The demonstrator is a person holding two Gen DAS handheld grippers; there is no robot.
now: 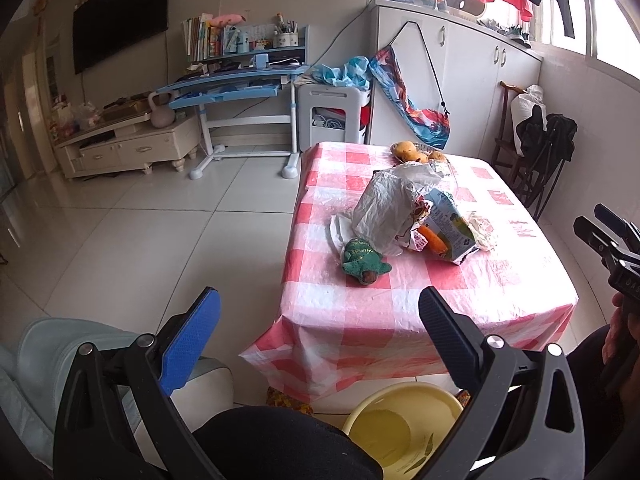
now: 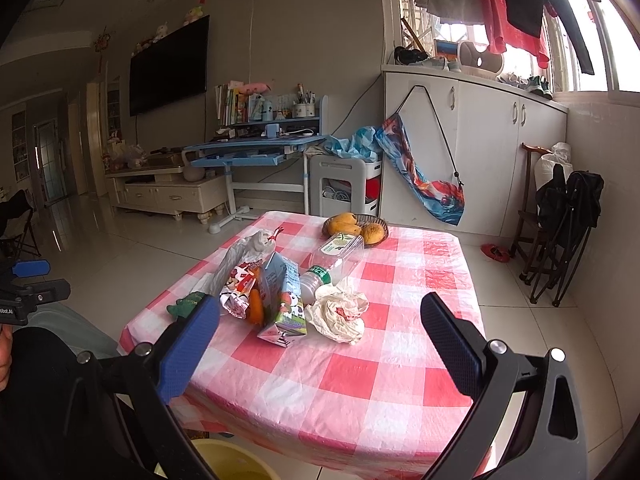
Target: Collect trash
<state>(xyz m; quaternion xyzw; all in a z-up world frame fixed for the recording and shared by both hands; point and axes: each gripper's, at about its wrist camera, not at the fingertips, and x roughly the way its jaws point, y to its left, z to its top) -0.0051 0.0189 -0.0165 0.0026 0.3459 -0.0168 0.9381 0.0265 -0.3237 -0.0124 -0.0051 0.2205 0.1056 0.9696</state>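
Trash lies on a table with a red-and-white checked cloth (image 2: 360,376): a white plastic bag (image 1: 386,204), a blue milk carton (image 2: 282,300), a crumpled paper wad (image 2: 340,312), an empty clear bottle (image 2: 332,264), a red-and-white wrapper (image 2: 236,284) and an orange piece (image 2: 255,308). A yellow bin (image 1: 400,428) stands on the floor below the table's near edge. My left gripper (image 1: 320,312) is open and empty, held before the table above the bin. My right gripper (image 2: 320,320) is open and empty, short of the table's near edge.
A green plush toy (image 1: 364,262) lies beside the bag. A basket of mangoes (image 2: 356,226) sits at the table's far edge. A blue desk (image 2: 256,152), white cabinets (image 2: 500,140) and folded chairs (image 2: 560,216) stand around. Grey tile floor (image 1: 140,240) lies left.
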